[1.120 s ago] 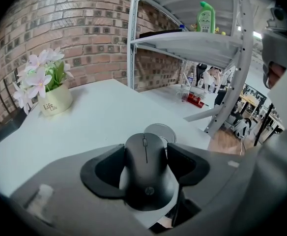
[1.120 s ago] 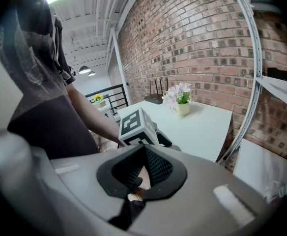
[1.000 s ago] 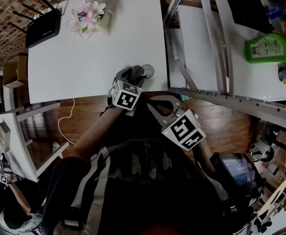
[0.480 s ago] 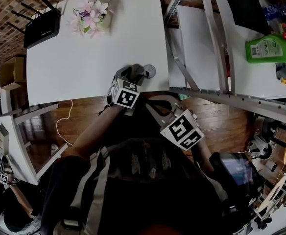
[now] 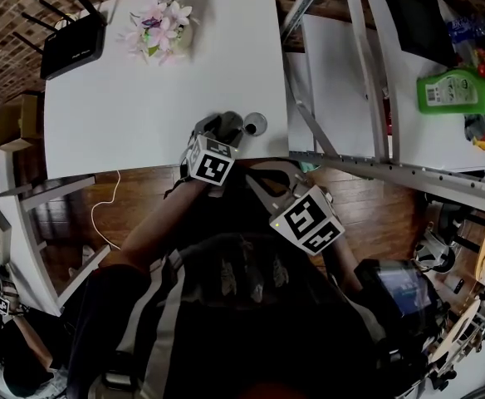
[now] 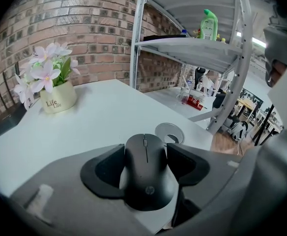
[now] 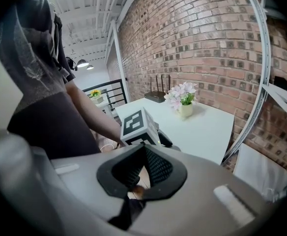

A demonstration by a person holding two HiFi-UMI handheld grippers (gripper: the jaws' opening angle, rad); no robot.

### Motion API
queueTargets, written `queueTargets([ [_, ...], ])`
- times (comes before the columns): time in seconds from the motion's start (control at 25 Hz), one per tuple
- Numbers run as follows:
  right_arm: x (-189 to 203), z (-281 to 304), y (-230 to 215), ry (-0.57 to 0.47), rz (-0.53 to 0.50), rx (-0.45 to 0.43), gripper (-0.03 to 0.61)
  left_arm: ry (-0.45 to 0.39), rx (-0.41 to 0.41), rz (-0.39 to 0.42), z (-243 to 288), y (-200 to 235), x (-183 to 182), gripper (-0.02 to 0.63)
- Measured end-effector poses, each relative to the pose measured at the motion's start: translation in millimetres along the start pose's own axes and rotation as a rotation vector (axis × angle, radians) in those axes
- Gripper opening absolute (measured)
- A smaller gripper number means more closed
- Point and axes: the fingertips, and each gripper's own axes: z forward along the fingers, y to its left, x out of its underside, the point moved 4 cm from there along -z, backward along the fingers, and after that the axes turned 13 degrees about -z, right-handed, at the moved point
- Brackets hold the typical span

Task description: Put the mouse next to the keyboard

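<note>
A black mouse point(image 6: 146, 173) sits between the jaws of my left gripper point(image 6: 146, 154), which is shut on its sides. In the head view the left gripper point(image 5: 226, 128) holds the mouse point(image 5: 230, 123) over the near edge of the white table point(image 5: 134, 106), beside a round cable hole point(image 5: 255, 123). My right gripper point(image 5: 265, 179) hangs off the table, close to the person's body. Its jaws are shut with nothing between them point(image 7: 143, 150). No keyboard shows in any view.
A flower pot point(image 5: 161, 27) and a black router point(image 5: 72, 44) stand at the table's far side. A metal shelf rack point(image 5: 367, 81) with a green bottle point(image 5: 458, 86) stands right of the table. Wooden floor point(image 5: 134, 202) lies below the near edge.
Only the head view has drifted slightly. Both grippers hold their places, with the mouse still in the left one.
</note>
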Motion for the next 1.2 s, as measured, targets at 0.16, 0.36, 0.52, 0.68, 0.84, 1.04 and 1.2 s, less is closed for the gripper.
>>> queueTargets([
  [0.16,-3.3,0.5,-2.0,0.003,-0.005,0.003,0.006,-0.003,-0.005,-0.014,-3.6,5.7,0.7,0.275],
  [0.36,-5.8,4.3,-3.4,0.005,0.002,-0.007,0.006,-0.003,-0.011,-0.009,-6.3,10.9,3.3,0.275],
  [0.52,-8.3,6.6,-4.6,0.005,0.003,-0.012,0.006,-0.003,-0.012,-0.005,-9.2,14.3,4.6,0.275],
  [0.68,-12.5,10.7,-4.3,0.005,-0.007,-0.02,0.006,-0.005,-0.019,-0.02,-12.3,20.5,6.5,0.275],
  [0.84,-14.7,14.5,-3.7,0.006,-0.003,-0.028,0.006,-0.016,-0.029,-0.038,-16.3,29.9,6.7,0.275],
  [1.04,-19.2,20.8,-2.2,0.009,-0.002,-0.032,0.006,-0.018,-0.024,-0.03,-18.6,34.7,8.5,0.275],
  [1.2,-22.4,24.9,1.3,0.014,-0.001,-0.033,0.006,-0.011,-0.023,-0.03,-22.4,39.6,10.6,0.275],
])
